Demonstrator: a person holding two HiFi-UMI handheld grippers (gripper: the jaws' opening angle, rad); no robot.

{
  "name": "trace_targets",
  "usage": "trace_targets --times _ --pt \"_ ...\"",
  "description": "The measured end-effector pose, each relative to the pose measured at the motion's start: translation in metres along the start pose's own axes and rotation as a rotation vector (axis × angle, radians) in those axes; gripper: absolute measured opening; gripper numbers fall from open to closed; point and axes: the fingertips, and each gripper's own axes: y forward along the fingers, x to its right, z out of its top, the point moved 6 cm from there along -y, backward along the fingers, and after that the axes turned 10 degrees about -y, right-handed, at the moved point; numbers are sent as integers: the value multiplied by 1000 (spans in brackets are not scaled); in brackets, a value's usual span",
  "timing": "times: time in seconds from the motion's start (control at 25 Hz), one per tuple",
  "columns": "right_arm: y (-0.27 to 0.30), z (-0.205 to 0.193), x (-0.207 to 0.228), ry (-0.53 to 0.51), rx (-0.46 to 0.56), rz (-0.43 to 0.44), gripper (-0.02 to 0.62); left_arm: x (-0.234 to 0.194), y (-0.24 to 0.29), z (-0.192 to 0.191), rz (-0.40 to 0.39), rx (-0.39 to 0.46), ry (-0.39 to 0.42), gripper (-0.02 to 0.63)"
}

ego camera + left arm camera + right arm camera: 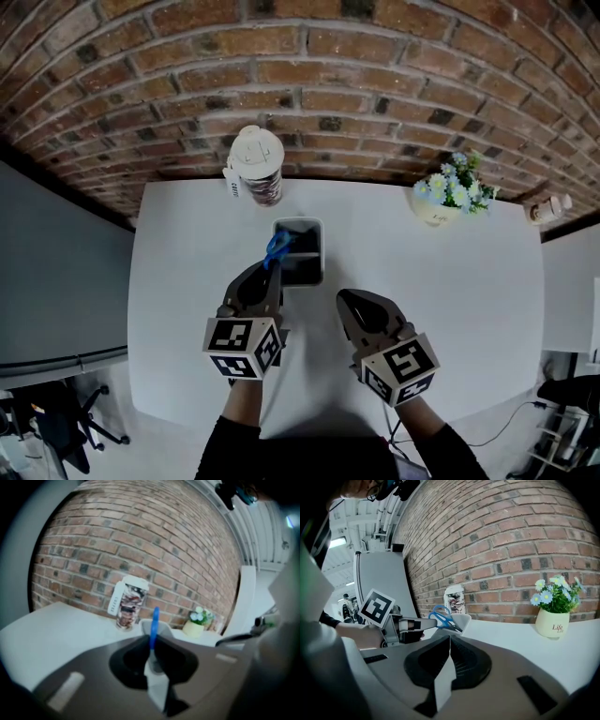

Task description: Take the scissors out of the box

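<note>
Dark sleeves (pixel 246 448) reach up from the bottom edge of the head view, each hand carrying a hand-held gripper over the white desk (pixel 450 281). The left hand-held gripper (pixel 270 269) has its jaws clamped on the blue handle of the scissors (pixel 277 248). The scissors stand at the near left corner of the box (pixel 321 246), handles raised above the rim and dark blades slanting down into it. The right hand-held gripper (pixel 345 298) hovers just right of the box with its jaws together and nothing between them. Beyond the box, a lidded cup (pixel 257 164) stands near the brick wall (pixel 375 84), and a flower pot (pixel 448 195) sits well to the right.
</note>
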Motion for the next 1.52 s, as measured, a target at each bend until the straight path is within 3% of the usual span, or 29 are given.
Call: trace_targets --times 0.6,1.52 --pt "-22 14 -15 -44 61 -7 9 19 -36 12 -5 82 44 29" --pt "-103 19 -38 -118 189 -38 9 75 -116 9 25 199 119 29"
